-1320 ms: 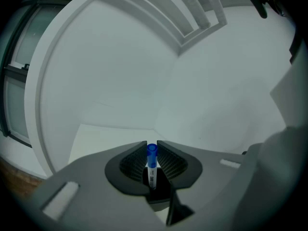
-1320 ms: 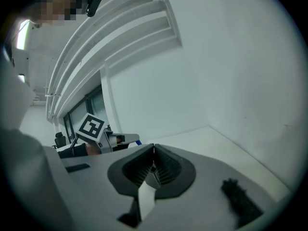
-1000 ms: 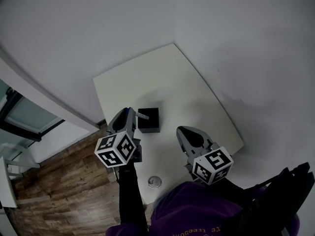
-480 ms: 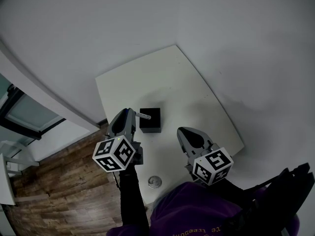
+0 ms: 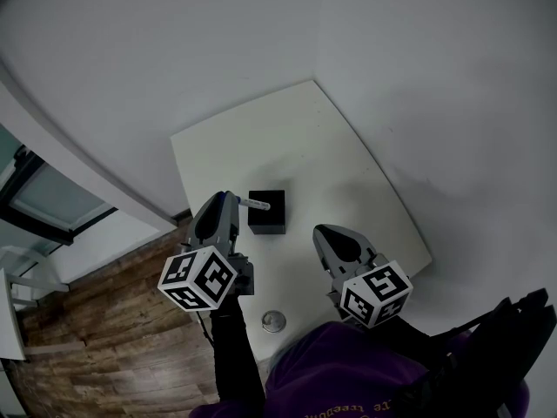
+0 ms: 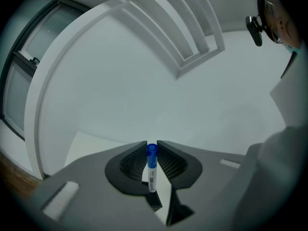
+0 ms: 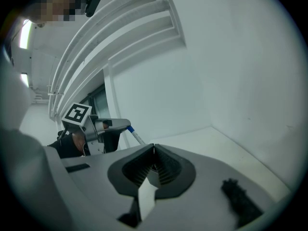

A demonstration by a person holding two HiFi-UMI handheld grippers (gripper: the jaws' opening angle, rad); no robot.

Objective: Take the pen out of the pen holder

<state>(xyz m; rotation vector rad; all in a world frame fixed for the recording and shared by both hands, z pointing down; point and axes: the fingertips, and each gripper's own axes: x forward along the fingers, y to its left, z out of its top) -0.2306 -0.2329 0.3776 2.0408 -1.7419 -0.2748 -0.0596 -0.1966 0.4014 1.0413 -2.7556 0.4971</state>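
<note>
The slim white pen with a blue cap (image 6: 151, 170) is pinched between the ribbed pads of the left hand-held gripper (image 6: 152, 146). Its cap sits at the jaw tips and its barrel runs back between the jaws, which are narrowed onto it only as far as the barrel allows. In the head view the pen juts from this gripper's tip over the top of the small black square pen holder (image 5: 266, 214). The holder stands on the white worktop (image 5: 305, 138) just ahead of the jaws and slightly to one side. Whether the pen's lower end has cleared the holder's mouth cannot be told. The right hand-held gripper (image 7: 154, 149) hangs near the holder's other side, apart from it, its jaws closed together on nothing. The step in hand looks like the withdrawal itself. The next move likely calls for a steady lift along the pen's own line with the grip kept firm so the barrel does not snag the holder's rim, then a carry clear of the holder.
</note>
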